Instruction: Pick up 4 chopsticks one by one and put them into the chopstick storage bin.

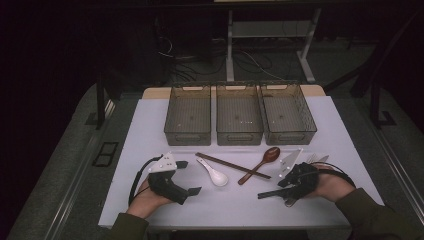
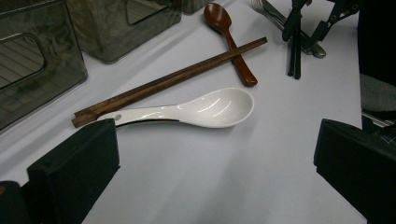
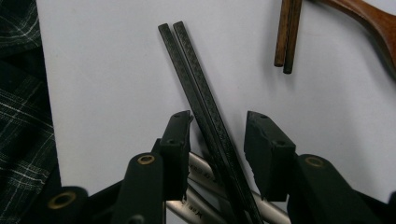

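At the lower left of the high view we see the left tongs (image 1: 188, 177) resting on the white tabletop (image 1: 150, 130), held in the person's left hand (image 1: 145, 200). Their jaws stand wide apart with nothing between them; in the left gripper view only bare tabletop lies between the two black jaws.

Just right of them lies a white ceramic spoon (image 1: 214, 173), its bowl toward the lower middle of the frame. Along its upper side runs a pair of brown wooden chopsticks (image 1: 232, 165), slanting down to the right, and a brown wooden spoon (image 1: 261, 163) crosses their right end, bowl uppermost.

Across the upper middle of the frame stand three clear bins side by side: the left bin (image 1: 188, 114), the middle bin (image 1: 239, 113) and the right bin (image 1: 286, 112).

At the lower right, the right tongs (image 1: 280, 190) lie low over the tabletop in the person's right hand (image 1: 332, 185). In the right gripper view a pair of black chopsticks (image 3: 198, 88) runs up from between the jaws toward the upper middle of the frame. The jaws are partly closed around this pair; the left jaw sits right against it, while a gap shows at the right jaw, so they do not yet clamp it. The black chopsticks lie on the tabletop, their lower part over metal cutlery (image 3: 210, 179) beneath the jaws.
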A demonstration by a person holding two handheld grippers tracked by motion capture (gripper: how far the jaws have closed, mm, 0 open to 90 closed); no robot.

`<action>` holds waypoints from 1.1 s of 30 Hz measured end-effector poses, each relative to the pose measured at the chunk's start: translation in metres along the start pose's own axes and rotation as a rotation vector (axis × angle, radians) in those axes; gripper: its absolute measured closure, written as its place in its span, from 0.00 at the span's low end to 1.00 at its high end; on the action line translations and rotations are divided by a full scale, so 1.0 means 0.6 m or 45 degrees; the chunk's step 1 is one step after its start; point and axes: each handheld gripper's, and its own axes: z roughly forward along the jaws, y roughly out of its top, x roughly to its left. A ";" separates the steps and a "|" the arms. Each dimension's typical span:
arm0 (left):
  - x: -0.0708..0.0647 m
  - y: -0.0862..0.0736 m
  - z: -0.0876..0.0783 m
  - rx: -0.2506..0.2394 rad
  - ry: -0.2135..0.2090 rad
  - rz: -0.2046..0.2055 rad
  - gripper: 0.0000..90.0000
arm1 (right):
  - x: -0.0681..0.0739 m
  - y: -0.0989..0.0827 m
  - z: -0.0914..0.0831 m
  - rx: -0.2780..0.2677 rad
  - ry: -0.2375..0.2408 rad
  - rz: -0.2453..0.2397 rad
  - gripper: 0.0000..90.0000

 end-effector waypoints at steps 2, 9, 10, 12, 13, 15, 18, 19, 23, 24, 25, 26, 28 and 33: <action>0.000 0.000 0.000 -0.001 -0.001 0.000 0.00 | 0.000 0.000 0.002 0.003 0.007 -0.001 0.69; 0.000 0.000 0.001 0.003 -0.005 0.004 0.00 | -0.001 0.000 0.005 0.009 0.015 -0.005 0.74; -0.001 0.000 0.001 0.003 -0.006 0.003 0.00 | -0.001 0.001 0.005 0.011 0.013 -0.006 0.76; -0.001 0.000 0.001 0.003 -0.007 0.003 0.00 | -0.002 0.000 0.005 0.009 0.016 -0.001 0.76; -0.001 0.000 0.001 0.003 -0.007 0.003 0.00 | -0.003 0.000 0.005 0.005 0.016 -0.006 0.77; -0.001 0.000 0.001 0.004 -0.009 0.003 0.00 | -0.003 0.000 0.005 0.005 0.016 -0.007 0.77; -0.001 0.000 0.002 0.007 -0.012 0.006 0.00 | -0.003 0.000 0.005 0.006 0.023 0.000 0.78; -0.001 0.000 0.002 0.009 -0.012 0.007 0.00 | -0.003 0.000 0.005 0.006 0.023 0.000 0.78; -0.002 0.000 0.002 0.007 -0.013 0.006 0.00 | -0.004 0.001 0.006 0.004 0.020 -0.012 0.82; -0.001 0.000 0.002 0.007 -0.013 0.006 0.00 | -0.004 0.001 0.006 0.003 0.019 -0.012 0.82; -0.001 0.000 0.001 0.007 -0.013 0.005 0.00 | -0.004 0.001 0.006 0.003 0.019 -0.013 0.82; -0.002 0.000 0.002 0.006 -0.014 0.006 0.00 | -0.004 0.001 0.006 0.002 0.019 -0.014 0.83; -0.002 0.000 0.002 0.010 -0.015 0.007 0.00 | -0.004 0.001 0.006 0.005 0.020 -0.009 0.84; -0.002 0.000 0.002 0.007 -0.017 0.005 0.00 | -0.004 0.002 0.007 0.002 0.019 -0.001 0.86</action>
